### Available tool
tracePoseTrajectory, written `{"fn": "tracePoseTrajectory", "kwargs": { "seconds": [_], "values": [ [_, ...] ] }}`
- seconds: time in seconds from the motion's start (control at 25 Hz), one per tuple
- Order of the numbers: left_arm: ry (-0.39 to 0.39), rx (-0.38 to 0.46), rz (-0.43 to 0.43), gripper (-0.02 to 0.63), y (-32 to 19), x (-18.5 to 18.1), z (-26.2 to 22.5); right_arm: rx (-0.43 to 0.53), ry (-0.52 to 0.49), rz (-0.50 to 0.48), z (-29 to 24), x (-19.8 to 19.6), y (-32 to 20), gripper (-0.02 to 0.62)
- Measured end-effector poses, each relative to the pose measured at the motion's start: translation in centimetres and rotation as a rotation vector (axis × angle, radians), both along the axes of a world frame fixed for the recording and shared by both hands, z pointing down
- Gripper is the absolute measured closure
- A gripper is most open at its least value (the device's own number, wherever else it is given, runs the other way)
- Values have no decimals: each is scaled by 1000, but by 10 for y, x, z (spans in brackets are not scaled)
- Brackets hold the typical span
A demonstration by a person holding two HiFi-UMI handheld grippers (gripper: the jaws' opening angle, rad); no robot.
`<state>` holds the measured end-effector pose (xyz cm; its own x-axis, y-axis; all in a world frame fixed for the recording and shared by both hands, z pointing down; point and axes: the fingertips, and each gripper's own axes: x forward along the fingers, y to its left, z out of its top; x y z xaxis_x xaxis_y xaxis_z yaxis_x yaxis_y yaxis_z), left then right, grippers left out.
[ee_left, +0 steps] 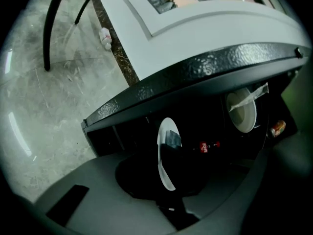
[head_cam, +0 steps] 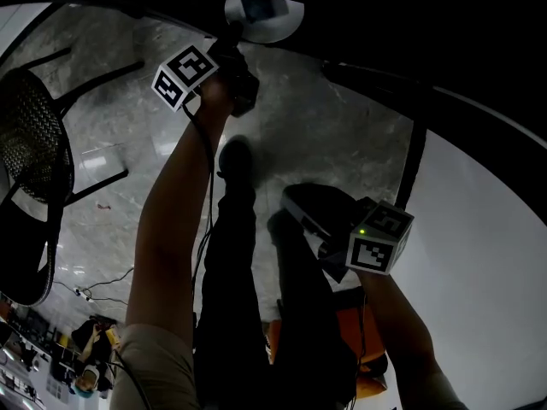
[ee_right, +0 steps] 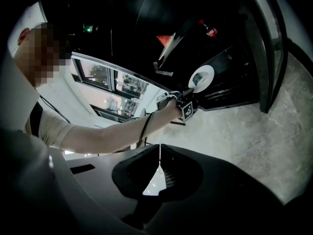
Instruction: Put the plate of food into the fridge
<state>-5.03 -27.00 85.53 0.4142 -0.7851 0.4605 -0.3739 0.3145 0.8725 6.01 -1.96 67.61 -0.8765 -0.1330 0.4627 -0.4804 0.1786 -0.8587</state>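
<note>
A white plate (head_cam: 282, 20) is held up in the air at the top of the head view, with my left gripper (head_cam: 246, 48) shut on its rim. A dark patch shows at its middle. In the left gripper view the plate (ee_left: 160, 163) is seen edge-on between the jaws of the left gripper (ee_left: 169, 143), in front of the open fridge (ee_left: 195, 77). The right gripper view shows the plate (ee_right: 201, 77) before the dark fridge (ee_right: 230, 67). My right gripper (ee_right: 158, 168) is shut with nothing in it, and it hangs back beside my legs (head_cam: 299, 207).
Inside the fridge are a cola bottle (ee_left: 204, 147), a can (ee_left: 278, 128) and a white bowl (ee_left: 243, 110). The fridge door (ee_right: 266, 48) stands open at the right. A black mesh chair (head_cam: 30, 152) stands left on the marble floor. A white surface (head_cam: 496, 229) lies at the right.
</note>
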Motion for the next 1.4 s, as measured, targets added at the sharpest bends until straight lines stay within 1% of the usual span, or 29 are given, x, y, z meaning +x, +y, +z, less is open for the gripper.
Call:
{"fn": "tracePoseTrajectory", "kwargs": {
  "seconds": [0.32,0.36,0.4,0.44,0.52,0.68,0.76,0.8,0.96,1.08,1.4],
  "values": [
    [4,7,0,575,-11,2,-4,-1,2,6,0,-1,-5,571],
    [13,10,-11,559,-11,1,-6,-4,-1,8,0,-1,-5,571],
    [23,9,-23,494,-11,0,-7,-5,-3,8,0,-2,-4,571],
    [27,5,-30,451,-9,0,-8,-9,-5,8,0,-3,-4,571],
    [10,-12,-10,451,-4,3,-7,-20,-2,6,2,-3,-1,571],
    [-14,-35,67,451,8,16,-6,-31,0,-2,3,-7,2,571],
    [-32,-69,116,458,15,25,-2,-31,2,-3,2,-8,3,570],
    [-34,-82,126,464,18,29,0,-30,5,-2,3,-8,4,571],
    [-11,-78,98,485,17,35,0,-29,11,15,5,-4,2,571],
    [-16,-64,100,512,13,33,-3,-34,14,28,4,-1,1,571],
    [-15,-45,76,514,3,28,-3,-38,23,56,5,1,0,571]
  ]
}}
